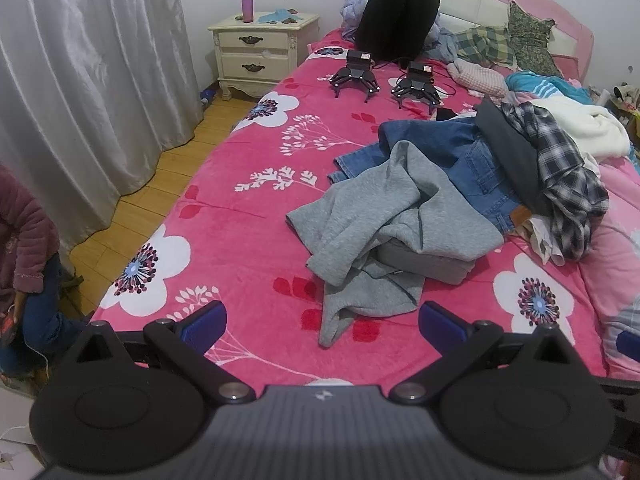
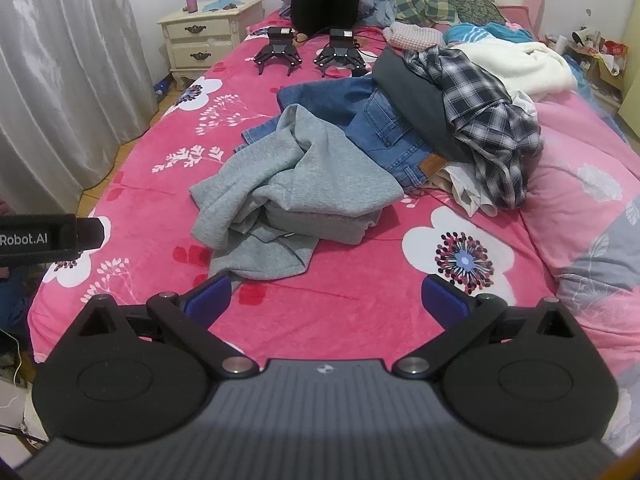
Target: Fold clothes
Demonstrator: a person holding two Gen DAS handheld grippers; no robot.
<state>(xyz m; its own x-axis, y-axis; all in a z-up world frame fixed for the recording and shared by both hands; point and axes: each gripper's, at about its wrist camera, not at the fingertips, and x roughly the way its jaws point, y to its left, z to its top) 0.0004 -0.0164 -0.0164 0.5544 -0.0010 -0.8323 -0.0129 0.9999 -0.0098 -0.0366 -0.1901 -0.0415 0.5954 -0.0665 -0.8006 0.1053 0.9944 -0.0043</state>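
Note:
A crumpled grey sweatshirt (image 1: 372, 224) lies on the pink floral bedspread (image 1: 224, 216), just ahead of both grippers; it also shows in the right wrist view (image 2: 292, 184). Behind it lie blue jeans (image 1: 460, 160), a dark grey garment (image 1: 508, 148) and a plaid shirt (image 1: 560, 168), piled together. My left gripper (image 1: 322, 328) is open and empty, hovering over the bed's near edge before the sweatshirt's hem. My right gripper (image 2: 326, 296) is open and empty, a little short of the sweatshirt. The left gripper's body (image 2: 44, 240) shows at the left of the right wrist view.
Two spare black grippers (image 1: 354, 78) (image 1: 416, 88) lie at the far end of the bed near a seated person (image 1: 394, 12). More clothes (image 1: 576, 124) pile at the right. A cream nightstand (image 1: 260, 48), grey curtain (image 1: 80, 100) and wooden floor stand left. Another person (image 1: 24, 264) crouches at the left.

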